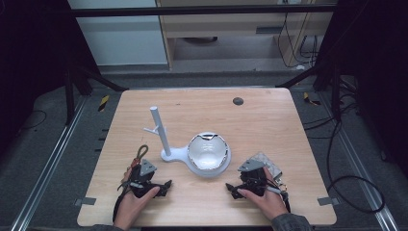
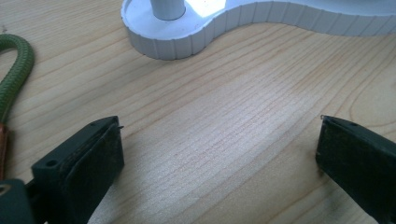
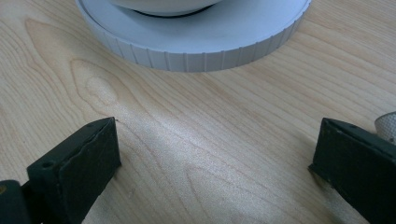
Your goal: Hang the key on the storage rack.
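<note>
Each hand grips a black two-jaw tool: the left gripper (image 1: 163, 185) sits at about seven o'clock on the table, the right gripper (image 1: 232, 189) at about five. A grey three-cornered plate tops each one. The jaws are blocky black bars with flat matte pads (image 2: 95, 161) and a small screw hole near each tip. Dark cables trail back along the wrists, and grey sleeve cuffs (image 1: 290, 222) show.

A pale wooden counter (image 1: 269, 125) is sitting on a grey floor (image 1: 43, 120), and a small dark round mark (image 1: 237, 101) is showing near its far edge. Yellow-and-black tape strips (image 1: 103, 102) are lying on the floor just beyond its far corners. Black cables (image 1: 356, 192) are looping across the floor to the right, while a light wooden cabinet (image 1: 231, 29) is standing well behind.
</note>
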Tool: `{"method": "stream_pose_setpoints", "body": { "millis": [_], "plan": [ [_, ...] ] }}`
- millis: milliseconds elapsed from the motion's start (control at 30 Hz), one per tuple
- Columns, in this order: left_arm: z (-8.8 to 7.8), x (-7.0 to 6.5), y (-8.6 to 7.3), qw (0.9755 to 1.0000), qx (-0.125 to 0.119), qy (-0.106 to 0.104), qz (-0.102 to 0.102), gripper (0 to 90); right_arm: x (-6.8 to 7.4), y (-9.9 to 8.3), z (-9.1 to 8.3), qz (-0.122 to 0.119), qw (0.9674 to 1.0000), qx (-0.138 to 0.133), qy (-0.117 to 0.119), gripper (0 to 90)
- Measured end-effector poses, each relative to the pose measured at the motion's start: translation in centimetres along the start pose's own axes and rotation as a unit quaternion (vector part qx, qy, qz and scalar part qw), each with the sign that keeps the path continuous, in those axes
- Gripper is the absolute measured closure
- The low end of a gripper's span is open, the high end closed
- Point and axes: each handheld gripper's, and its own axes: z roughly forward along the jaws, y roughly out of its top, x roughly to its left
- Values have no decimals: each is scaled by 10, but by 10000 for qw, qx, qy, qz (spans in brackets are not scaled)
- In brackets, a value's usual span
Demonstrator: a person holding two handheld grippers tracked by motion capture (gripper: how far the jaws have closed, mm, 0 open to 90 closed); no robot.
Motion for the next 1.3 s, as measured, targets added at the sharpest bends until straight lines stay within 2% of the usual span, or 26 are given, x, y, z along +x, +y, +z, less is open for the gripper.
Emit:
{"method": "stream_pose_setpoints", "body": {
  "millis": [300, 367, 433, 500, 600, 667, 733, 767, 833, 900, 933, 1000, 1067, 1133, 1167, 1200, 1233, 1300],
  "plan": [
    [-1, 0, -1, 10000, -13, -22, 0, 2, 0, 0, 0, -1, 10000, 0, 1, 6],
    [-2, 0, -1, 10000, -55, -57, 6, 33, 0, 0, 0, -2, 10000, 1, 0, 6],
    [-7, 1, 0, 10000, -33, -62, 17, 46, -1, 0, 0, -45, 10000, -3, 10, 6],
    [-14, 2, 3, 9999, 22, -7, 129, 47, -2, 0, 0, -30, 10000, -1, 27, 6],
    [-24, 7, 7, 9999, 54, -28, 90, 47, -2, 0, 0, -32, 10000, -2, 24, 6],
    [-36, 16, 13, 9995, 194, 153, 197, 62, -2, 0, 0, -92, 10000, -16, -1, 7],
    [-42, 21, 15, 9986, 241, 431, 164, 109, -1, -1, -1, -19, 10000, -1, 9, 7],
    [-42, 21, 15, 9986, 241, 431, 164, 114, -1, -1, -1, -19, 10000, -1, 9, 7],
    [-47, 30, 18, 9974, 420, 588, 47, 99, -1, -2, -1, -22, 10000, -12, -16, 7],
    [-49, 39, 22, 9967, 489, 642, -46, 89, -1, -2, -2, 23, 10000, -5, -3, 7],
    [-49, 39, 22, 9967, 489, 642, -46, 81, -1, -2, -2, 23, 10000, -5, -3, 7],
    [-54, 52, 29, 9945, 644, 827, -25, 80, -1, -2, -2, 1, 10000, -9, -4, 7],
    [-56, 57, 32, 9936, 705, 879, -20, 79, -1, -2, -2, 13, 10000, -7, -23, 7],
    [-59, 70, 37, 9910, 885, 994, -130, 86, 0, -2, -3, 40, 10000, 9, -39, 7],
    [-59, 70, 37, 9910, 885, 994, -130, 90, 0, -3, -2, 33, 10000, -12, -62, 7],
    [-59, 79, 41, 9891, 1006, 1043, -246, 98, 0, -3, -3, 59, 9999, -5, -88, 10],
    [-59, 79, 41, 9891, 1006, 1043, -246, 109, 1, -3, -3, 63, 9999, -13, -100, 10],
    [-57, 86, 46, 9873, 1148, 1058, -284, 111, 1, -4, -4, 72, 9999, -8, -93, 10]
  ]
}}
